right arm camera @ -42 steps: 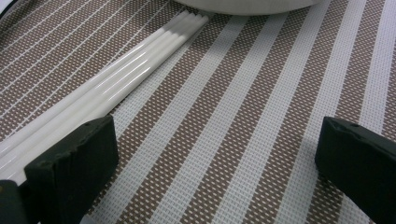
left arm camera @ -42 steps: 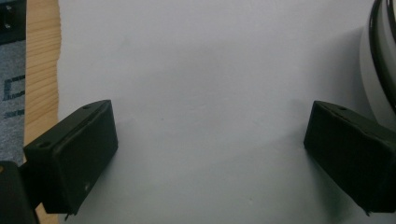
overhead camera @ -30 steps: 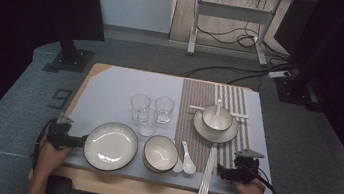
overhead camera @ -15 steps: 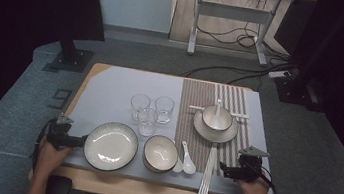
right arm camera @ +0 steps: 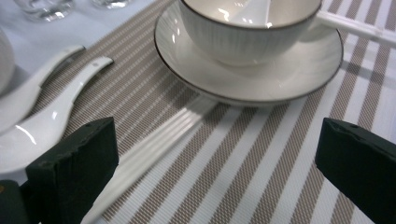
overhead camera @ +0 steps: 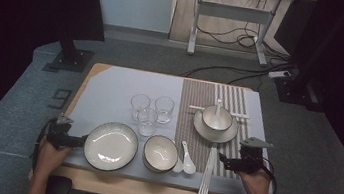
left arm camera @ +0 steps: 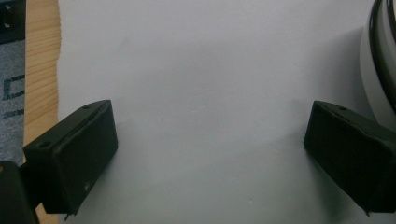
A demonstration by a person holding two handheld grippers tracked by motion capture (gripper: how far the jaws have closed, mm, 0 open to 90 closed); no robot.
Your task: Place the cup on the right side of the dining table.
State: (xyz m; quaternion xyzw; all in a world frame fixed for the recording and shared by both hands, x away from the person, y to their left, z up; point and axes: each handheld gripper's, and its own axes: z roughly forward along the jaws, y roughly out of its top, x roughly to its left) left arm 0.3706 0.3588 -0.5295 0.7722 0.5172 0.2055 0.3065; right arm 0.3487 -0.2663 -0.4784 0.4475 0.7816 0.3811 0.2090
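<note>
Idle at the bench (overhead camera: pixel 111 84); nothing shifted over the last second.
Still no grasp begun: left claw (overhead camera: pixel 82 140) spread, empty, just beside the plate (overhead camera: pixel 111 145); right claw (overhead camera: pixel 222 159) spread, empty, beside the chopsticks (overhead camera: pixel 207 175). Counted: one plate, one saucer (overhead camera: pixel 201 128), two bowls (overhead camera: pixel 160 153), three glasses (overhead camera: pixel 147 120), three spoons (overhead camera: pixel 187 162), two pairs of chopsticks.

Plate (overhead camera: pixel 111 146) left of bowl (overhead camera: pixel 160 153) – two spoons (overhead camera: pixel 185 158) right, chopsticks (overhead camera: pixel 207 176) beyond, glasses (overhead camera: pixel 150 109) behind
</note>
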